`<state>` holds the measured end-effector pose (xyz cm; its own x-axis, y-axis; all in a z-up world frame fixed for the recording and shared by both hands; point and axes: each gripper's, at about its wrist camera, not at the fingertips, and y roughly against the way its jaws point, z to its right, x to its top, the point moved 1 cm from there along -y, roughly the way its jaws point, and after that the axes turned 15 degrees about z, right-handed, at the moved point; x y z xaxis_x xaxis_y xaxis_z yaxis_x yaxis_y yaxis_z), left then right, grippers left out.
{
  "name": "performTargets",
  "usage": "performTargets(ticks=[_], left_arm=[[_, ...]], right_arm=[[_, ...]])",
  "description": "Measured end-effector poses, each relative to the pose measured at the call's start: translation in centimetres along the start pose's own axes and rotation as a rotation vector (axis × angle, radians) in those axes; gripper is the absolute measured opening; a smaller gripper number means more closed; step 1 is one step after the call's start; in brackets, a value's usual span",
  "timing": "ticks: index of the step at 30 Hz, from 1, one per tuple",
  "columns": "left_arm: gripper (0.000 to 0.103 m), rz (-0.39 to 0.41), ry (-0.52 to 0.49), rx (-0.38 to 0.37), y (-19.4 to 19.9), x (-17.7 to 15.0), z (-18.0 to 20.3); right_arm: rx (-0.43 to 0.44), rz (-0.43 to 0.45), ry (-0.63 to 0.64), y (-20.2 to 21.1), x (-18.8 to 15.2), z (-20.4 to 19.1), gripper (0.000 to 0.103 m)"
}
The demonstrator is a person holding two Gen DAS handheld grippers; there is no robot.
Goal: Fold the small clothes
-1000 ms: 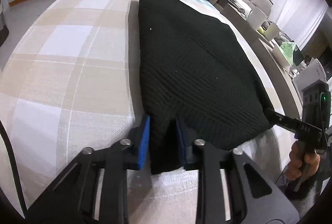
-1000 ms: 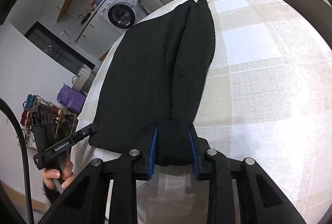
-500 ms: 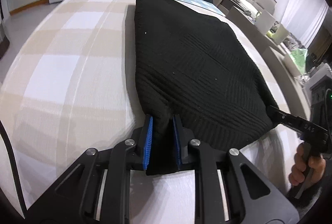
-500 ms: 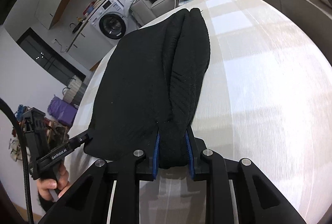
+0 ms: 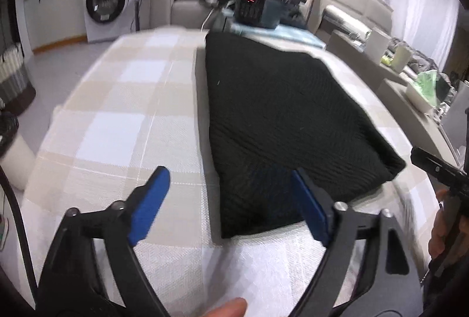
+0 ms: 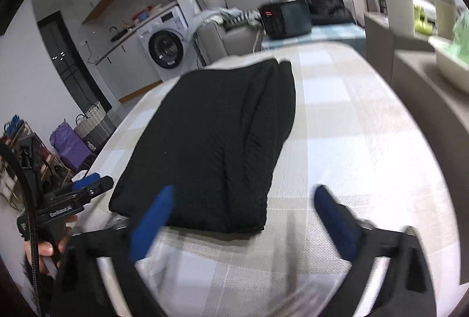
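Observation:
A black knit garment (image 5: 281,123) lies folded lengthwise and flat on the beige checked table (image 5: 123,111); it also shows in the right wrist view (image 6: 214,147). My left gripper (image 5: 231,191) is open and empty, raised just back from the garment's near left corner. My right gripper (image 6: 243,205) is open and empty, raised just back from the garment's near right corner. The left gripper also shows at the left of the right wrist view (image 6: 88,188). The right one shows at the right edge of the left wrist view (image 5: 433,164).
A black appliance with red lights (image 5: 258,9) stands beyond the table's far end. A washing machine (image 5: 108,3) is at the back left. A sofa side with a white tub (image 6: 451,64) runs along the right. Baskets and bags (image 6: 85,126) stand on the floor at the left.
Both grippers have let go of the garment's near edge, opened wide and pulled up and back. The garment now rests flat on the table.

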<state>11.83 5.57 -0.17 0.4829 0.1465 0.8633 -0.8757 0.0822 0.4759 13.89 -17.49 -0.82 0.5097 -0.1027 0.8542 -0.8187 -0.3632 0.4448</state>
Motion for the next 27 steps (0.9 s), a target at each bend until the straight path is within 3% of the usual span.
performTargets(ticks=[1, 3, 19, 27], left_arm=[[0.088, 0.018, -0.007, -0.007, 0.6, -0.1, 0.2], [0.102, 0.046, -0.027, -0.016, 1.6, -0.3, 0.6], [0.102, 0.184, -0.087, 0.011, 5.1, -1.3, 2.3], [0.102, 0.217, -0.107, 0.016, 5.5, -1.5, 2.2]], right_arm=[[0.010, 0.031, 0.019, 0.7, -0.1, -0.3, 0.103], [0.028, 0.066, 0.045, 1.0, -0.1, -0.9, 0.103], [0.086, 0.212, 0.128, 3.1, -0.7, -3.0, 0.103], [0.064, 0.223, 0.126, 2.6, -1.3, -2.7, 0.103]])
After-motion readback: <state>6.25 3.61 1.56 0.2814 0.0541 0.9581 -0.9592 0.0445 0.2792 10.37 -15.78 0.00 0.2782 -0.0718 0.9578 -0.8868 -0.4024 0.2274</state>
